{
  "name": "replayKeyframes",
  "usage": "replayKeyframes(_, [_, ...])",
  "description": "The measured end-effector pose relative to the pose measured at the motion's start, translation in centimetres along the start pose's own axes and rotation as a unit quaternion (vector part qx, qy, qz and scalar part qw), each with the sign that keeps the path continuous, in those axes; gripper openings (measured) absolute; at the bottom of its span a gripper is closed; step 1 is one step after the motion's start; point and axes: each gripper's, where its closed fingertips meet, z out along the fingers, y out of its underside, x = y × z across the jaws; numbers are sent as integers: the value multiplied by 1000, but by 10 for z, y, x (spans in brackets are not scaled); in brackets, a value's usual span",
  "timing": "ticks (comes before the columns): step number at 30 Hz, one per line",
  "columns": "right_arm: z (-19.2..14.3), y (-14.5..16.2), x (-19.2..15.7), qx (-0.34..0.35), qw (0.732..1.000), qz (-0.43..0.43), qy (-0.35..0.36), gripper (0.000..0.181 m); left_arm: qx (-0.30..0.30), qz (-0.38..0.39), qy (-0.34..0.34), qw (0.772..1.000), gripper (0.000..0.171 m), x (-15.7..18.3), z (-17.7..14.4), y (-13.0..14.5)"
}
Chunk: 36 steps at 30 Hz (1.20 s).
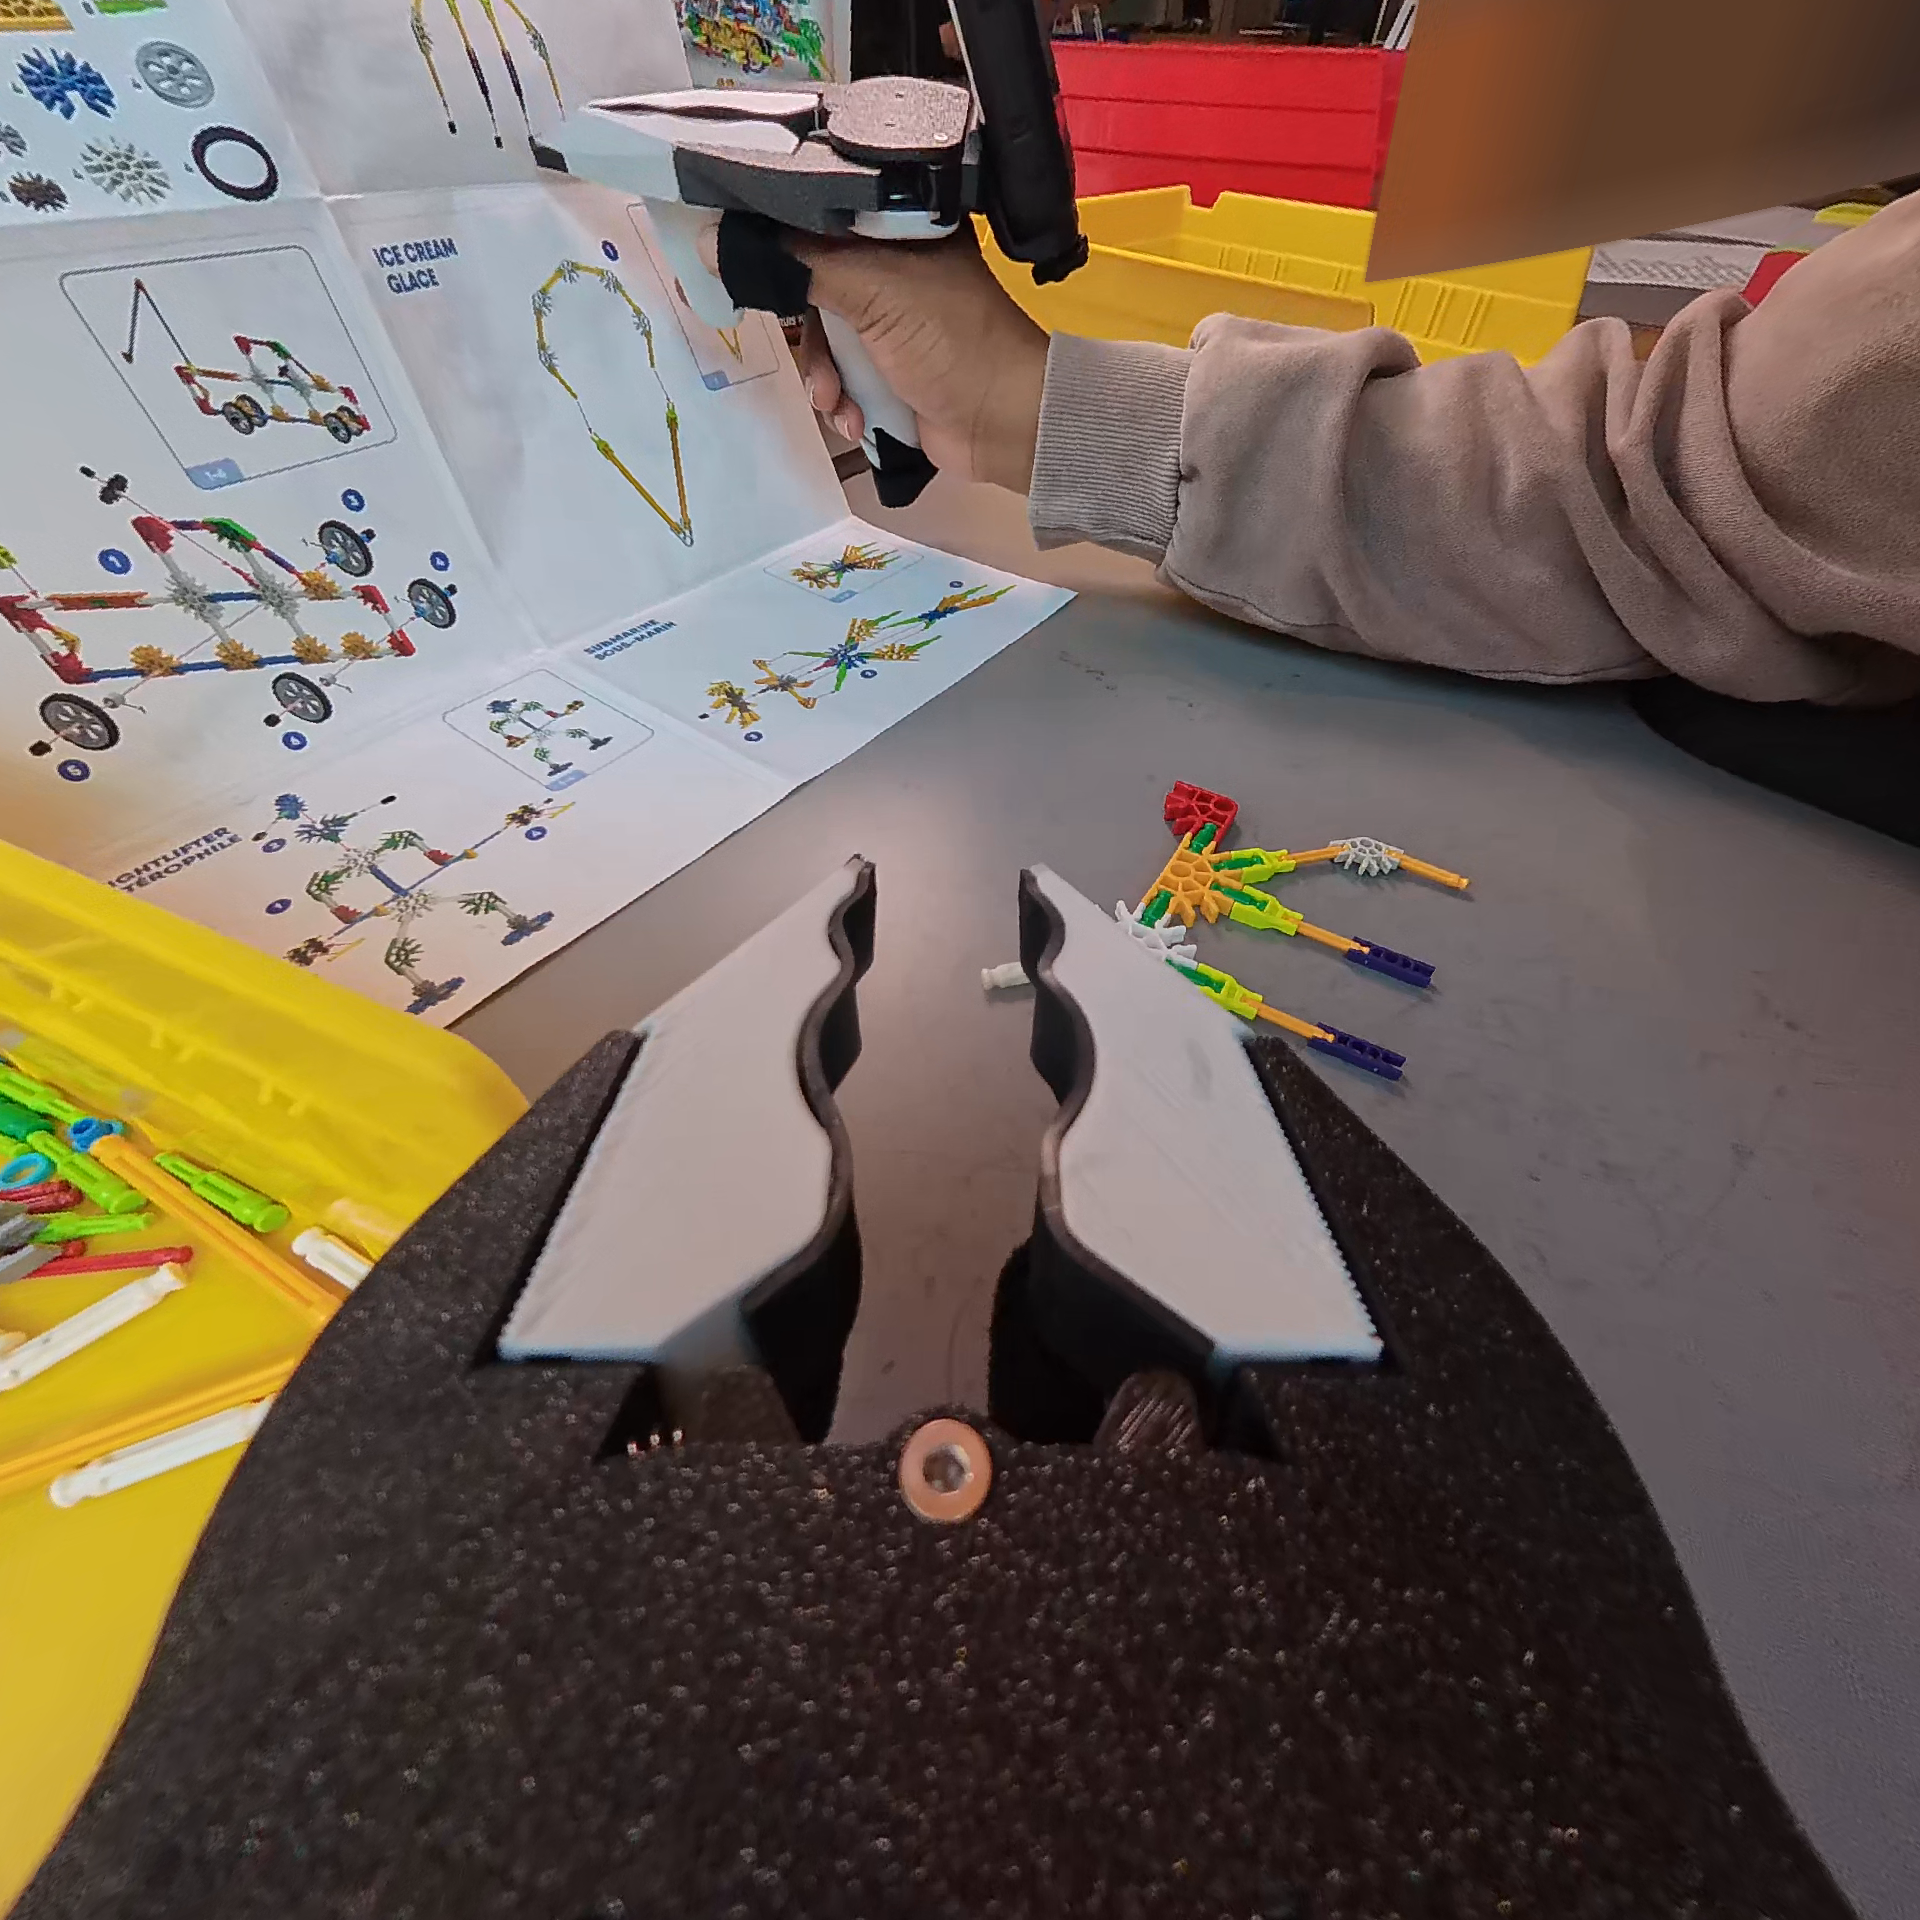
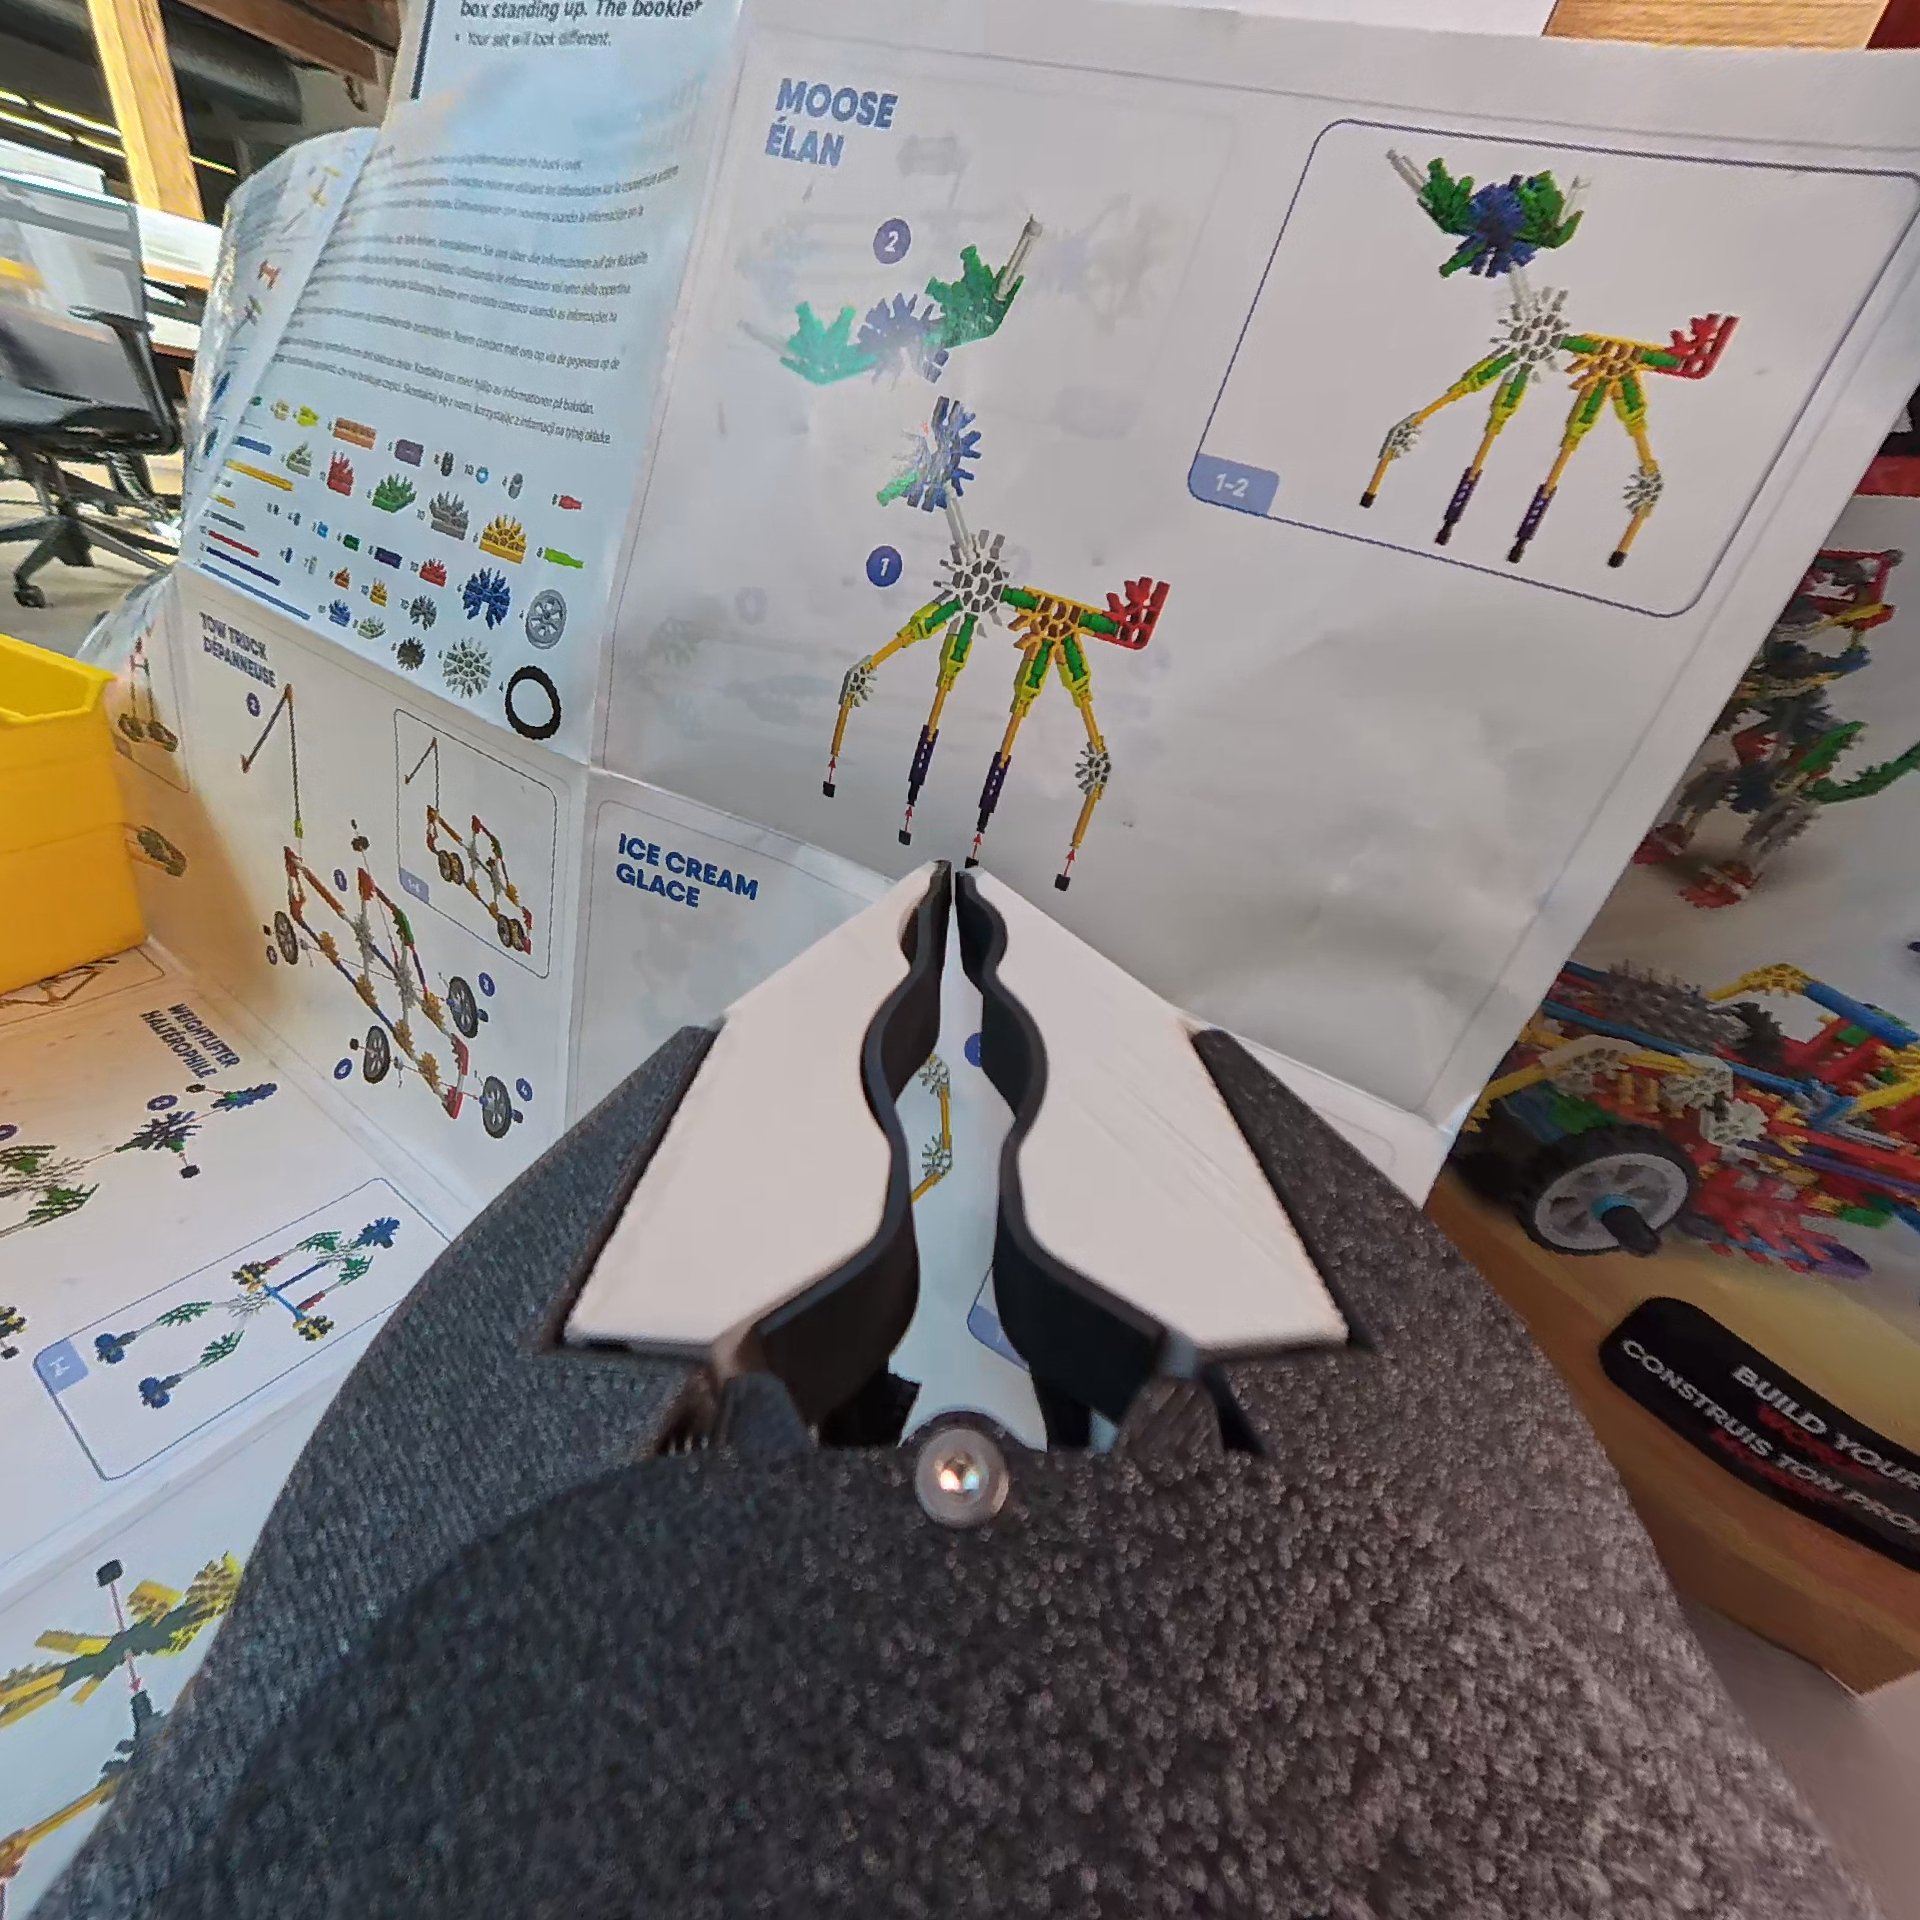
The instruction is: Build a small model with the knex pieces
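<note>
My left gripper (image 1: 945, 883) is open and empty, low over the grey table (image 1: 1558, 1195). Just right of its right finger lies a small toy figure (image 1: 1247, 904) of orange, green, white, red and purple snap-together rods and connectors. A short white rod (image 1: 1003, 977) lies between the fingertips, on the table. My right gripper (image 2: 951, 873) is shut and empty, its tips close to the upright instruction sheet (image 2: 1299, 727), near a drawing of a four-legged model. The right gripper also shows in the left wrist view (image 1: 582, 130), held by a hand (image 1: 914, 343) in front of the sheet.
A yellow bin (image 1: 208, 1195) with several loose rods sits at the left of my left gripper. The instruction sheet (image 1: 416, 468) lies folded on the table and stands up behind. More yellow bins (image 1: 1247, 260) and a red crate (image 1: 1216, 114) stand at the back. The toy box (image 2: 1714, 1143) stands at right. Left tips to right tips: about 35 cm.
</note>
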Motion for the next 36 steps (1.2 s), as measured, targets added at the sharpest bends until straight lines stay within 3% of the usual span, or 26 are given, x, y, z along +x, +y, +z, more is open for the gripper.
replayKeyframes(17, [0,-3,-2,8,1000,-6,6,11,33,-12,-9,999,28,-4,-6,-9])
replayKeyframes(27, [0,-1,-4,8,1000,-5,5,13,95,18,-85,992,30,-21,-25,-32])
replayKeyframes(36, [0,0,-7,7,1000,-10,6,15,114,0,-174,978,66,-50,-44,-39])
